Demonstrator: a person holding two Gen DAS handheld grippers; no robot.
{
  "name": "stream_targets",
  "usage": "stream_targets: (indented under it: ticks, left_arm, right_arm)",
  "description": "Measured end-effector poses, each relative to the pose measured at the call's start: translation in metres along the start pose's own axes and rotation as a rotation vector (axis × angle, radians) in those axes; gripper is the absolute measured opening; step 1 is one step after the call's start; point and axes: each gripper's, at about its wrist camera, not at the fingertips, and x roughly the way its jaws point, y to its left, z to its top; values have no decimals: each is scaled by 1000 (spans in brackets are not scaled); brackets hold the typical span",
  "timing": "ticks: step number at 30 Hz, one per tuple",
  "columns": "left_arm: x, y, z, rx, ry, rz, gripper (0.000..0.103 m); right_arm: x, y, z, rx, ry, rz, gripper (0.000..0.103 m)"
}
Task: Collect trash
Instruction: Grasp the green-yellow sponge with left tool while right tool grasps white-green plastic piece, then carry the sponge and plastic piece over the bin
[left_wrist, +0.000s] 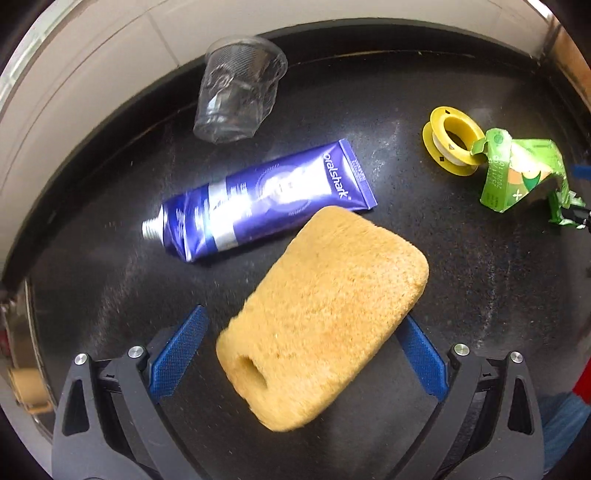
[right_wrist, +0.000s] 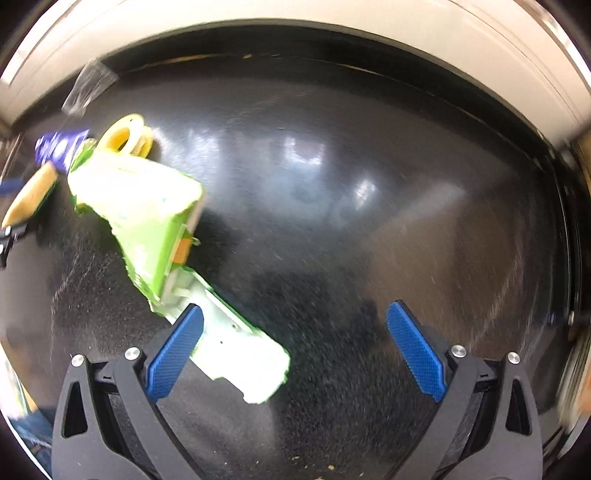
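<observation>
Both jaws stand open. Centre the left gripper (left_wrist: 301, 354) over the sponge (left_wrist: 321, 317) — close squarely; right gripper (right_wrist: 295, 350) takes the green carton (right_wrist: 147, 218) likewise.

Your left hand-held gripper (left_wrist: 303, 354): jaws spread wide, blue pads (left_wrist: 177, 354) angled outward, pointing down. Your right hand-held gripper (right_wrist: 295, 354): jaws likewise wide apart, pads (right_wrist: 415, 356) clamping nothing.

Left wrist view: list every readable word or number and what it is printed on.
"oralshark" – on the purple tube, near its crimped end.
Small print on the tube: too small to read.
Date-like digits on the green carton: too blurred to read.
Right wrist view: nothing legible.
</observation>
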Motion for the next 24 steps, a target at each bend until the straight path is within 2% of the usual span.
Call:
stream_targets:
  ticks: [1, 2, 4, 5, 6, 7, 8, 10, 13, 19, 24]
  left_arm:
    - [3, -2, 3, 19, 7, 11, 96]
    - [7, -3, 5, 35, 24, 11, 96]
    - [11, -4, 11, 8, 19, -62, 92]
    - [11, 1, 10, -53, 6, -110, 90]
    - [9, 2, 9, -59, -11, -101, 79]
    - [5, 3, 9, -59, -28, -98, 56]
    - [1, 3, 7, -63, -20, -97, 56]
    - [-2, 2, 7, -84, -12, -114, 49]
    - [-10, 10, -7, -142, -5, -169, 47]
    - [-34, 3, -25, -150, -54, -172, 47]
    - [-66, -3, -44, -143, -106, -179, 48]
  right_arm:
    - [2, 4, 4, -31, 17, 4, 95]
    - [4, 8, 6, -53, 33, 11, 90]
    - [4, 12, 8, -51, 24, 67, 80]
    - [5, 14, 9, -55, 15, 69, 72]
    - [2, 16, 9, -64, 3, 74, 65]
    - [-2, 19, 8, -67, -11, 81, 42]
    - [-5, 20, 7, -54, -27, 99, 8]
    - [-6, 16, 1, 9, -28, 139, 5]
    - [-13, 6, -11, 45, -51, 112, 4]
    - [-30, -23, -42, 147, -106, 53, 4]
    - [-43, -43, -54, 185, -155, 0, 4]
